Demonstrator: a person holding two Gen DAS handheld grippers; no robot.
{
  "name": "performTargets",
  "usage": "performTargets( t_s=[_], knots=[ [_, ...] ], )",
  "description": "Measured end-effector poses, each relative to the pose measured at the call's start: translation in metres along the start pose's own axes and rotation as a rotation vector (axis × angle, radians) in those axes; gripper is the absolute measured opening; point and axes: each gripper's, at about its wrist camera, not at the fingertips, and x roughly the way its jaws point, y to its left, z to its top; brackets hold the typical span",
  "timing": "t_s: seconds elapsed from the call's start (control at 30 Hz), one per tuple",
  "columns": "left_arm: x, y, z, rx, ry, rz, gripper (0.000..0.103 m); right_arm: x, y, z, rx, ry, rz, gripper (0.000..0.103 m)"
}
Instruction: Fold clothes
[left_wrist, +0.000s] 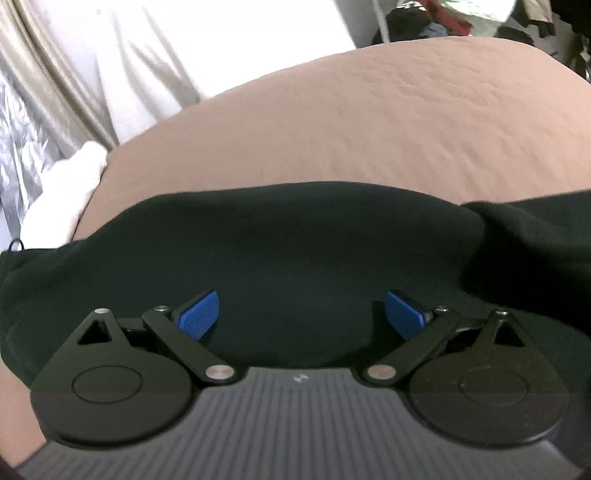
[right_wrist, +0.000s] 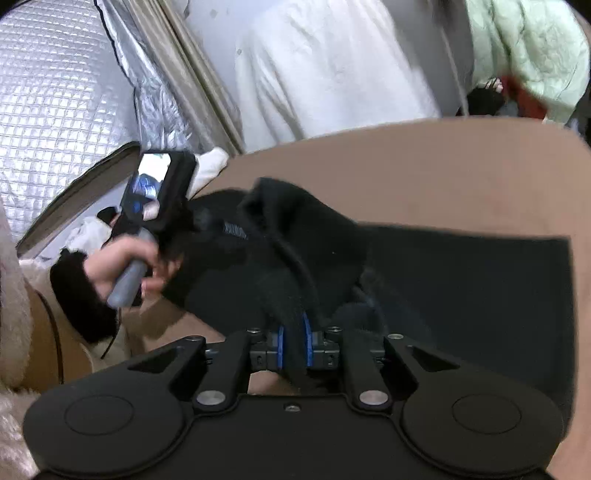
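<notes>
You are partway through a fold on the black garment (right_wrist: 461, 280), which lies spread over the tan bed cover (left_wrist: 332, 122). Your right gripper (right_wrist: 291, 347) has a bunched ridge of that black cloth between its blue pads (right_wrist: 307, 341); the jaws stand narrow, clamped on the fabric, and the cloth rises from the bed up into them, so this looks like a lift-and-carry of 1 edge or sleeve. Your left gripper (left_wrist: 301, 317) hangs over the near part of the same garment with its jaws spread wide and nothing between the pads (left_wrist: 197, 314). In the right wrist view your left hand (right_wrist: 122, 262) grips its handle beside the garment's far-left edge.

The next move, as I judge it, calls for you to carry the pinched cloth across the flat body and lay it down straight, while the left gripper takes or pins the opposite edge.

No brand, label or writing can be read; a small pale mark on the left gripper's body (left_wrist: 297, 377) is too tiny to make out.
</notes>
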Motion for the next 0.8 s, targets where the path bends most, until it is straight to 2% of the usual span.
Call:
performTargets(
  t_s=[0.03, 0.13, 0.17, 0.2, 0.33, 0.4, 0.43, 0.5, 0.53, 0.63, 0.67, 0.73, 0.8],
  knots=[
    [0.0, 0.001, 0.0, -0.017, 0.007, -0.017, 0.098, 0.0, 0.003, 0.002, -0.033, -0.005, -0.037, 0.028],
    [0.001, 0.008, -0.001, -0.061, 0.022, -0.086, 0.098, 0.007, 0.001, 0.01, -0.067, 0.01, -0.099, 0.037],
    [0.001, 0.011, -0.002, -0.064, 0.024, -0.087, 0.098, 0.01, -0.001, 0.012, -0.071, 0.01, -0.104, 0.046],
    [0.001, 0.013, -0.003, -0.065, 0.025, -0.079, 0.098, 0.015, -0.004, 0.014, -0.072, 0.002, -0.11, 0.049],
    [0.001, 0.023, -0.008, -0.092, 0.035, -0.071, 0.098, 0.031, -0.023, 0.027, -0.039, -0.022, -0.085, 0.05],
    [0.0, 0.029, -0.011, -0.113, 0.04, -0.065, 0.098, 0.044, -0.031, 0.031, -0.026, 0.001, -0.072, 0.011],
    [-0.001, 0.033, -0.012, -0.121, 0.04, -0.06, 0.098, 0.044, -0.032, 0.034, -0.042, -0.009, -0.103, 0.002],
    [-0.001, 0.041, -0.013, -0.131, 0.036, -0.047, 0.098, 0.038, -0.034, 0.042, -0.062, -0.061, -0.174, 0.002],
    [-0.002, 0.046, -0.014, -0.138, 0.036, -0.037, 0.098, 0.027, -0.043, 0.049, -0.034, -0.122, -0.222, 0.002],
    [0.002, 0.063, -0.019, -0.151, 0.076, 0.004, 0.098, 0.0, -0.081, 0.062, 0.108, -0.21, -0.451, 0.002],
    [0.006, 0.068, -0.022, -0.149, 0.111, 0.02, 0.099, 0.001, -0.094, 0.062, 0.126, -0.181, -0.534, 0.002],
    [0.014, 0.078, -0.029, -0.151, 0.188, 0.036, 0.1, 0.012, -0.117, 0.056, 0.192, -0.11, -0.538, 0.002],
    [0.019, 0.089, -0.035, -0.201, 0.214, 0.011, 0.102, 0.031, -0.125, 0.049, 0.169, -0.056, -0.555, 0.002]
  ],
)
